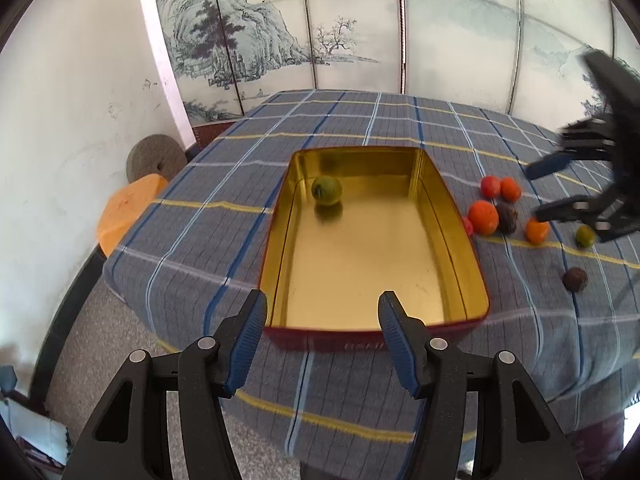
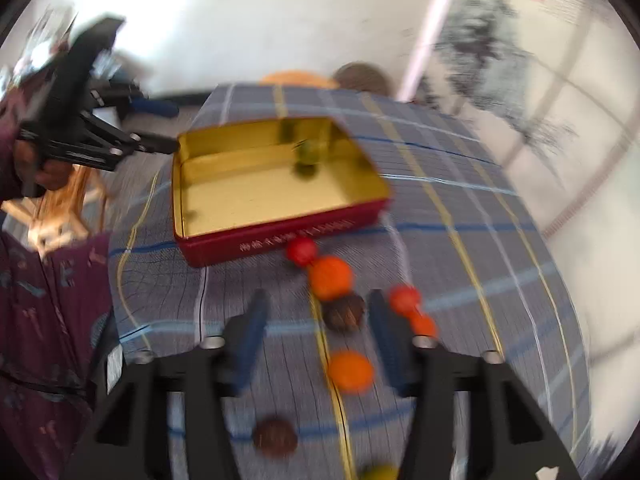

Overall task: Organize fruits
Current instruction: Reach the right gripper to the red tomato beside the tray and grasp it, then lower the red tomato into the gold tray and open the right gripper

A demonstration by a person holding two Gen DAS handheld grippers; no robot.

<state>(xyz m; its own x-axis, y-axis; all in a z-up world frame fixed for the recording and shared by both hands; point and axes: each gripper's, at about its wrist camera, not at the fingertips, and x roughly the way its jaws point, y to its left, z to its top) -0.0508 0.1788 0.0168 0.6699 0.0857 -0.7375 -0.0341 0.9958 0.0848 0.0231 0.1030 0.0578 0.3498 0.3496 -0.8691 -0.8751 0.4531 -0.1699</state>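
A red tin with a gold inside (image 1: 280,216) (image 2: 224,184) sits on the plaid tablecloth. One green fruit (image 1: 327,190) (image 2: 305,152) lies in its far part. To the tin's right lie several orange, red and brown fruits, among them a large orange (image 1: 483,218) (image 2: 330,277), a brown one (image 1: 507,213) (image 2: 344,313) and a green one (image 1: 585,236). My left gripper (image 1: 322,306) is open and empty above the tin's near edge. My right gripper (image 2: 316,304) (image 1: 534,192) is open and empty, hovering over the loose fruits; its view is blurred.
A painted folding screen (image 1: 320,32) stands behind the table. An orange stool (image 1: 128,208) and a grey round cushion (image 1: 156,158) sit at the table's left. A second brown fruit (image 1: 575,279) (image 2: 275,437) lies apart near the front edge.
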